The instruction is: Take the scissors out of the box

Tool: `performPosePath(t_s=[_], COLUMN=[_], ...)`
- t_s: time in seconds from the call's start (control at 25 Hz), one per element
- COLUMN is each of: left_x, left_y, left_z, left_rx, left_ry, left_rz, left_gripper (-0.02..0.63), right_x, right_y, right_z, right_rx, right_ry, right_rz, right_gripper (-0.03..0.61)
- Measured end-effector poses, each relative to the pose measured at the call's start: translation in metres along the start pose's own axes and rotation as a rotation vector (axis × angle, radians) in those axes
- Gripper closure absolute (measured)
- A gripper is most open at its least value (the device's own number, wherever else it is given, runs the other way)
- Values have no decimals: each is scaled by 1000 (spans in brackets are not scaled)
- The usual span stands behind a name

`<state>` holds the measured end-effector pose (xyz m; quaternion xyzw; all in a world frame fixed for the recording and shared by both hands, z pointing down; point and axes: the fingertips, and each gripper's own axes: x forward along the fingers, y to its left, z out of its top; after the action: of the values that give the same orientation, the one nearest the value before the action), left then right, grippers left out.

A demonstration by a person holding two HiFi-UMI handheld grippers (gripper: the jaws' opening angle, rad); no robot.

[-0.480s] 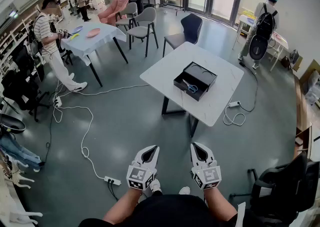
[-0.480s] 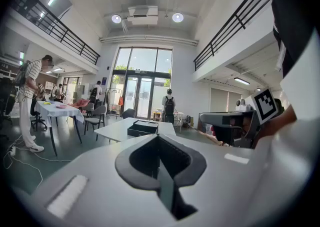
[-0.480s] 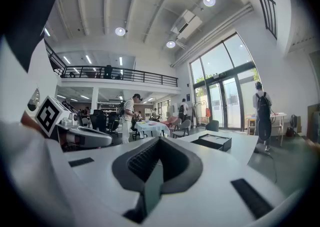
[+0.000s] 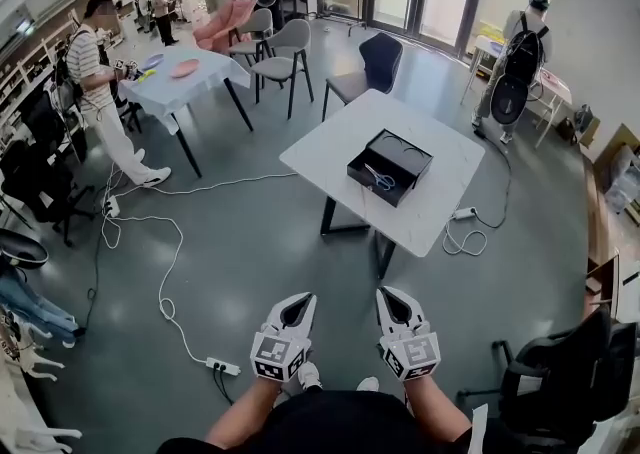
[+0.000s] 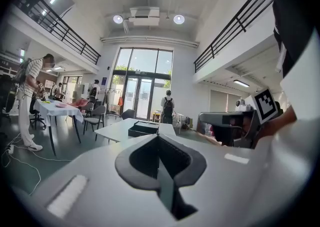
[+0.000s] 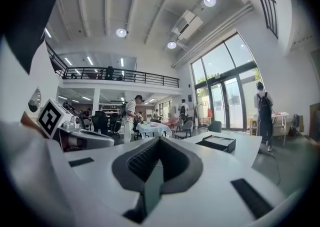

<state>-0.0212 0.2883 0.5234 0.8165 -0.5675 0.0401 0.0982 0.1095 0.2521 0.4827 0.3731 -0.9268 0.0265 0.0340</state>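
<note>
A black open box (image 4: pixel 392 166) lies on a white table (image 4: pixel 440 204) some way ahead of me across the floor. The blue-handled scissors (image 4: pixel 379 178) lie inside it. My left gripper (image 4: pixel 302 300) and right gripper (image 4: pixel 388 295) are held side by side low in the head view, far short of the table. Both are shut with nothing between the jaws. The left gripper view shows the shut left gripper (image 5: pixel 159 139) with the box (image 5: pixel 142 129) far off beyond it. The right gripper view shows the shut right gripper (image 6: pixel 159 141) and the box (image 6: pixel 218 143) to its right.
A power strip (image 4: pixel 224 366) and white cables lie on the floor to the left. A black office chair (image 4: pixel 562 372) stands at my right. A dark chair (image 4: pixel 379 55) stands behind the table. A person (image 4: pixel 98 82) stands by another table (image 4: pixel 185 82); a person with a backpack (image 4: pixel 519 54) is at the back right.
The table and box sit slightly higher in the head view. Both grippers stay shut and in nearly the same place.
</note>
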Motion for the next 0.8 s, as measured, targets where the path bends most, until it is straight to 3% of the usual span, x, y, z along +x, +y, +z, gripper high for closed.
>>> performPosePath(t_s=[0.6,0.8], left_x=[-9,-2], left_y=[53,66], left_z=[-9,-22], left_rx=[39,27], left_ry=[36,75], left_rz=[-57,-70], left_gripper=[604,604], right_x=[50,62], right_y=[45,38], right_z=[-8,-20], right_rx=[58,71], right_ry=[30,69], right_rz=[64,28], right_gripper=[572,572])
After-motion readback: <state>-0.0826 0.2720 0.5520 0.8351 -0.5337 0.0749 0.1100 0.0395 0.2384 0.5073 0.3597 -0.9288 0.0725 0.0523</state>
